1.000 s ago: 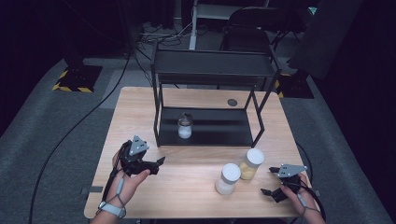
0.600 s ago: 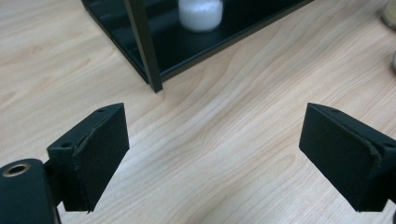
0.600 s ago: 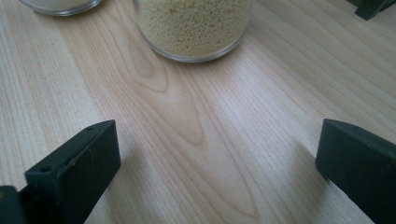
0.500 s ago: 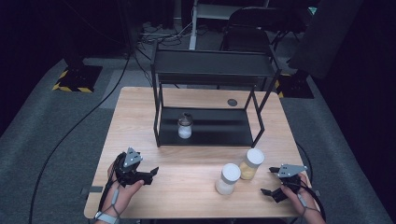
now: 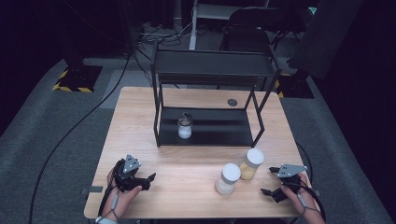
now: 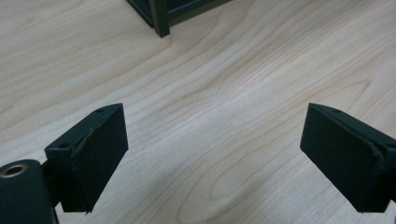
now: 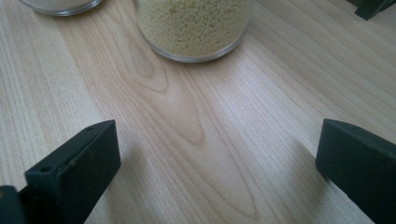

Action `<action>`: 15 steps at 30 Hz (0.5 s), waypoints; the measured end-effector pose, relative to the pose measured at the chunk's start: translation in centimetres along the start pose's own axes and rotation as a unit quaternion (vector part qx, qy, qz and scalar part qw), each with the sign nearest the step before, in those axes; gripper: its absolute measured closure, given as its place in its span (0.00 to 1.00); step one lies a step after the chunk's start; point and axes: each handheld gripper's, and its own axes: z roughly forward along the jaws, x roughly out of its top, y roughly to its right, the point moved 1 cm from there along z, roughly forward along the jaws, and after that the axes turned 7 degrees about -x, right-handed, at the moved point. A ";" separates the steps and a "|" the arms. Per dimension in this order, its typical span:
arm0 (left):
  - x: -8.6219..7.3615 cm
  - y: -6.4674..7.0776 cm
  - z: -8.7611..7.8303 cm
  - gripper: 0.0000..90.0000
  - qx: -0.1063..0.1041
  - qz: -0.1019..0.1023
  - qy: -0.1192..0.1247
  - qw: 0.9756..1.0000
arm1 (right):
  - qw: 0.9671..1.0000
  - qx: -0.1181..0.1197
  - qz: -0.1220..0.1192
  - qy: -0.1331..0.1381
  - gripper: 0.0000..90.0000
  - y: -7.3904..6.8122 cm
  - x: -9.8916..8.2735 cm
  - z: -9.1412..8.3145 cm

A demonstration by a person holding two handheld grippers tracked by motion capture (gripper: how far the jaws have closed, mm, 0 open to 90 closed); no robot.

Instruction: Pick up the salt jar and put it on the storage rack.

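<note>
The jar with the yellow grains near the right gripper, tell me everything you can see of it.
The jar of yellow grains is a clear, round container, glass or plastic, capped with a white lid and filled most of the way with fine pale-yellow beads. It stands upright on the wooden table, in front of the black shelf rack, with a white-filled jar close beside it. The right gripper sits a little way off, open, touching nothing.

**Both grippers low at the near edge**

My left gripper (image 5: 150, 178) rested on the pale wooden table (image 5: 140, 121), jaws apart around nothing. My right gripper (image 5: 268, 182) sat near the yellow-filled glass jar with white lid (image 5: 251, 164), beside a white-filled jar (image 5: 227, 179). A third jar (image 5: 185, 126) stood inside the black metal shelf (image 5: 210, 70).
</note>
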 end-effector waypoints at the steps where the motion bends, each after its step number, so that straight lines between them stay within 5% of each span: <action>1: -0.1 0.0 0.1 0.08 0.001 0.000 -0.001 1.000 | 1.000 0.000 0.000 0.000 0.00 0.0 0.0 0.0; 15: -0.8 -0.1 1.0 0.08 0.014 -0.012 -0.034 0.999 | 1.000 0.000 0.000 0.000 0.00 0.0 0.0 0.0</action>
